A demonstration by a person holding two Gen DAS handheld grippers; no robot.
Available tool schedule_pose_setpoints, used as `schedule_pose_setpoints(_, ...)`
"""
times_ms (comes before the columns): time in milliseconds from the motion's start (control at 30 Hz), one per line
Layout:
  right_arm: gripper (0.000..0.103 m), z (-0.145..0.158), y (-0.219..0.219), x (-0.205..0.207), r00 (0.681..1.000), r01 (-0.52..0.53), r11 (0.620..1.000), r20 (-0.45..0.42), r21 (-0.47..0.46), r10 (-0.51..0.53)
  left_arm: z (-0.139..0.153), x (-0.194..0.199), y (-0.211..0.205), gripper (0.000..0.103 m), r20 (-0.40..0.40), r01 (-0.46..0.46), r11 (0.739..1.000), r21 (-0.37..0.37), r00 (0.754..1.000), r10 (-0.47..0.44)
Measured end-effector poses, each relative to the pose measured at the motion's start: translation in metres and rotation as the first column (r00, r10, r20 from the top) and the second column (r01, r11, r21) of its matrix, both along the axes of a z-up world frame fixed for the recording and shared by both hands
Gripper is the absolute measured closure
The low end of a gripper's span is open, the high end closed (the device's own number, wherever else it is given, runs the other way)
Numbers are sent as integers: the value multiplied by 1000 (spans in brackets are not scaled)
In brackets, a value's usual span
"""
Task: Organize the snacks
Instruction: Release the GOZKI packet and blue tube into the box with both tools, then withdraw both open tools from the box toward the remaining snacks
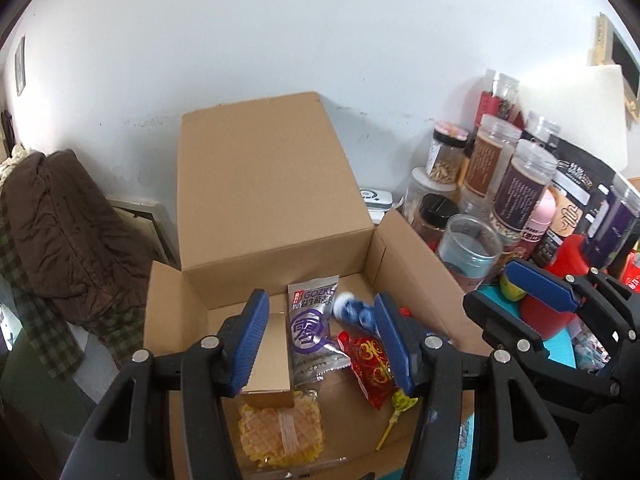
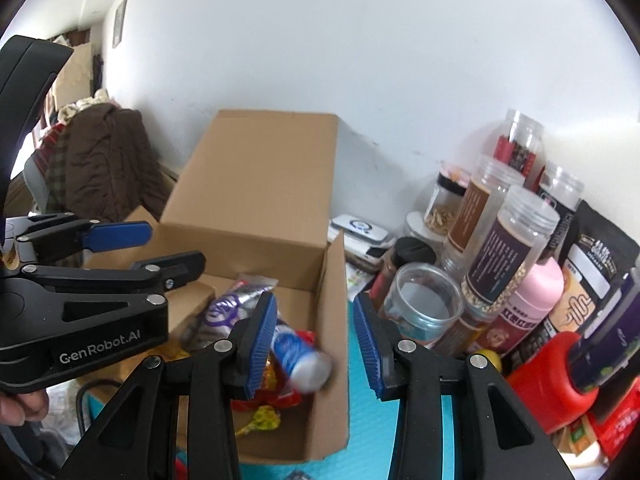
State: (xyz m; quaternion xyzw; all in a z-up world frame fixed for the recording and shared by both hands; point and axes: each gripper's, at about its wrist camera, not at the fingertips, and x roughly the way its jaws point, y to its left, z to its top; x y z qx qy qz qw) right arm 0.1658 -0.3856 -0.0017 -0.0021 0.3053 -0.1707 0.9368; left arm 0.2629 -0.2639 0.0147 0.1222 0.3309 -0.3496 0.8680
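Both tongs — left point(image 1: 318, 344), right point(image 2: 316, 346) — gape empty above the cardboard box point(image 1: 416, 264).

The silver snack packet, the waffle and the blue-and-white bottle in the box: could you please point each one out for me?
silver snack packet point(image 1: 311, 330), left wrist view, purple logo.
waffle point(image 1: 280, 434), left wrist view, wrapped middle.
blue-and-white bottle point(image 2: 301, 354), right wrist view, blurred body.
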Motion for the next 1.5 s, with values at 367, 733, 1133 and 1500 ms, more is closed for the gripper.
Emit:
schedule_pose_setpoints(367,63,33,23,-35,996,-17,1000,82,18,16,39,-37,32,49,58,1,999,-47,998,2)
schedule_pose_setpoints(733,57,70,59,-80,987,-32,999,155,-18,34,75,-77,75,49,118,2,995,-103,993,10)
schedule_pose_setpoints(1133,48,77,100,-125,982,-57,998,179,-23,60,85,-119,133,30,156,2,988,-152,988,22)
schedule_pose_setpoints(1500,35,76,138,-157,971,-63,998,232,-8,64,77,-137,176,30,136,-4,986,-167,990,27)
